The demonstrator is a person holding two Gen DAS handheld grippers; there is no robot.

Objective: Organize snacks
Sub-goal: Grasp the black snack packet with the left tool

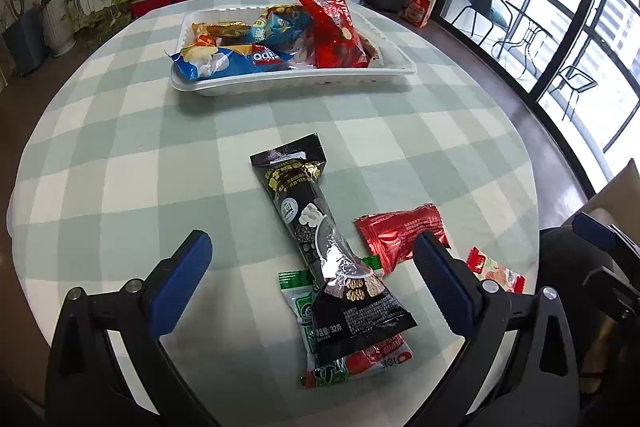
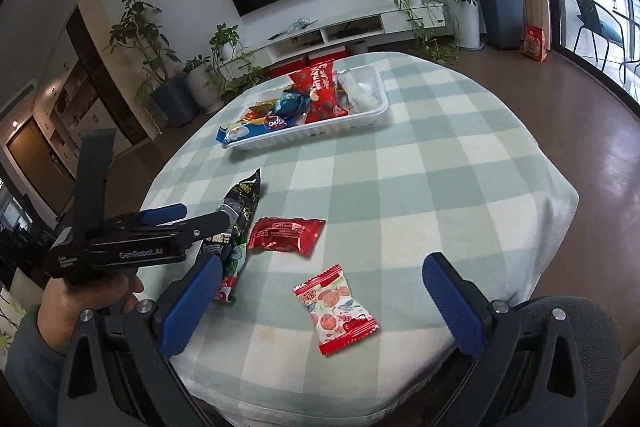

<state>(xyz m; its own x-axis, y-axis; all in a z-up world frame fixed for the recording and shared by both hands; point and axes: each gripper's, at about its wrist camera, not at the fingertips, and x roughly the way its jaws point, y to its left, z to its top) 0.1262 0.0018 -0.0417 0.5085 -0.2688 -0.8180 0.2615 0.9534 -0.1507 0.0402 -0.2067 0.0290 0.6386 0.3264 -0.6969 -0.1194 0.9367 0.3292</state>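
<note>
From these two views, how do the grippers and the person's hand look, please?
Both grippers, left and right, have matte black frames with silver bolts and ribbed blue fingers. Seen from the right wrist camera, the left gripper's black body carries white "GenRobot.AI" lettering. The hand holding it is bare, with a grey-blue sleeve. No cables show.

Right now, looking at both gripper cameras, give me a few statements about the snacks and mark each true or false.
1. The white tray already holds snack bags. True.
2. The long black packet lies on top of a green packet. True.
3. The left gripper is shut on the black packet. False: it is open, holding nothing.
4. The small red packet lies in the tray. False: it lies on the tablecloth.
5. The right gripper is open. True.
</note>
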